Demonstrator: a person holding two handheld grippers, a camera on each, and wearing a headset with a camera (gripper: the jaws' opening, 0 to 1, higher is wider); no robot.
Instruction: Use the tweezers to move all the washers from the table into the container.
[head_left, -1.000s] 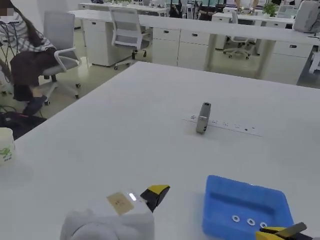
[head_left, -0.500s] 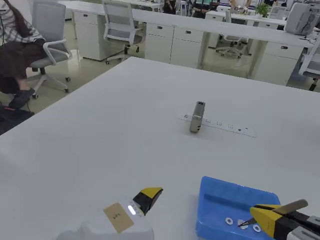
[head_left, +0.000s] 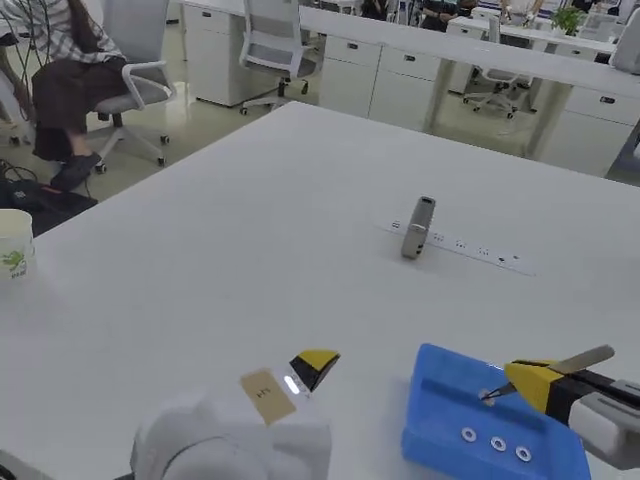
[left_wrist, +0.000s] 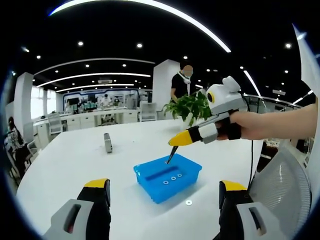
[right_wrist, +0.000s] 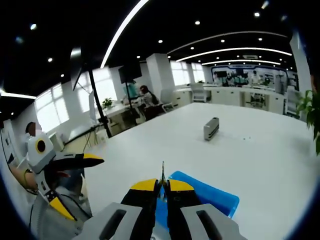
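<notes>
Right now the right tongs (right_wrist: 161, 186) are pinched tight on thin metal tweezers (right_wrist: 162, 172), whose tip hangs over the rectangular blue plastic container (head_left: 432, 400). The left tongs (left_wrist: 164, 186) gape wide, holding nothing. Three small silver washers (head_left: 497, 443) lie inside the container; one more washer (left_wrist: 188, 202) rests on the white tabletop (head_left: 250, 250) just beside it.

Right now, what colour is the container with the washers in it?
Blue. The container shows best in the head view.

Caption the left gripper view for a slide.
Right gripper holds tweezers above blue container with three washers; one washer lies on the table.
</notes>
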